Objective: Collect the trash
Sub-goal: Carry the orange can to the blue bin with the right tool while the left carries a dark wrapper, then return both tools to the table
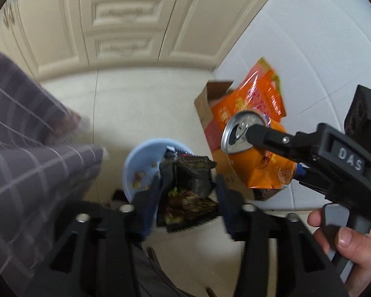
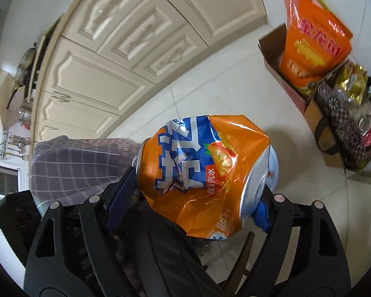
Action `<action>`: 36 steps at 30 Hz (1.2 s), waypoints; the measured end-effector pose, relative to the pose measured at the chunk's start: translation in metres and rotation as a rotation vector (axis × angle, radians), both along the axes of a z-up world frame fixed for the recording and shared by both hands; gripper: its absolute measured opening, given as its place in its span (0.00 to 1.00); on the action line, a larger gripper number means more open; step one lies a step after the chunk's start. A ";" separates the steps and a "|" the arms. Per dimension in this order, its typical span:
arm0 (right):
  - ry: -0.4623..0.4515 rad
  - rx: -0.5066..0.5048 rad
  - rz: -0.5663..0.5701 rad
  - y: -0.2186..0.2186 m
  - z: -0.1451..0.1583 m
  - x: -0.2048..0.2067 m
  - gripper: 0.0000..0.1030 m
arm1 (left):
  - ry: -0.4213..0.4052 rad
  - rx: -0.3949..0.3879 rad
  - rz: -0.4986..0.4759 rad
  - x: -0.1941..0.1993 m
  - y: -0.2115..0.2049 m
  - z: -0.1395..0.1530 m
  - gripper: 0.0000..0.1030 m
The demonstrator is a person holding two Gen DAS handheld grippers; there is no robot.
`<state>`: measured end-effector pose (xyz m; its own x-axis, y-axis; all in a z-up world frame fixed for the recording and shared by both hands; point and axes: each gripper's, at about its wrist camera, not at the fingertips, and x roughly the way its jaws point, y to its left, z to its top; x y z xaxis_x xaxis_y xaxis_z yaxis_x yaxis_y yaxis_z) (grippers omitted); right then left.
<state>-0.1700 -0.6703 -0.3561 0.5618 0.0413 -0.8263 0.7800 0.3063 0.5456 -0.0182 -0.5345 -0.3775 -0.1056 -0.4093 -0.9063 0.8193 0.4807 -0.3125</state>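
Note:
My right gripper (image 2: 197, 185) is shut on a crushed orange soda can (image 2: 205, 173), held in the air; the can (image 1: 257, 158) and the gripper (image 1: 259, 136) also show in the left wrist view, right of centre. My left gripper (image 1: 188, 190) holds a dark crumpled snack wrapper (image 1: 190, 188) between its blue-padded fingers, above a light blue bin (image 1: 141, 165) on the floor that has some scraps in it.
A cardboard box (image 2: 274, 52) on the floor holds an orange snack bag (image 2: 311, 39); a second box (image 2: 321, 123) beside it holds cans and foil wrappers. Cream cabinet doors (image 1: 126, 24) stand behind. A person's plaid sleeve (image 1: 24, 160) is at left.

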 end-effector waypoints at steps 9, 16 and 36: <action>0.007 0.017 -0.042 0.000 -0.010 0.001 0.94 | -0.107 -0.029 0.073 0.019 0.021 0.025 0.86; 0.018 -0.079 -0.017 0.013 0.024 0.005 0.94 | -0.125 -0.130 0.092 0.019 0.051 0.072 0.86; -0.190 -0.370 0.136 0.089 0.196 0.055 0.94 | -0.420 -0.432 0.185 0.021 0.165 0.229 0.90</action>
<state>-0.1149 -0.5813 -0.1604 0.7150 -0.1539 -0.6820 0.6156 0.6009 0.5098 0.0030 -0.3691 -0.1481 0.3305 -0.7250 -0.6043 0.8298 0.5282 -0.1798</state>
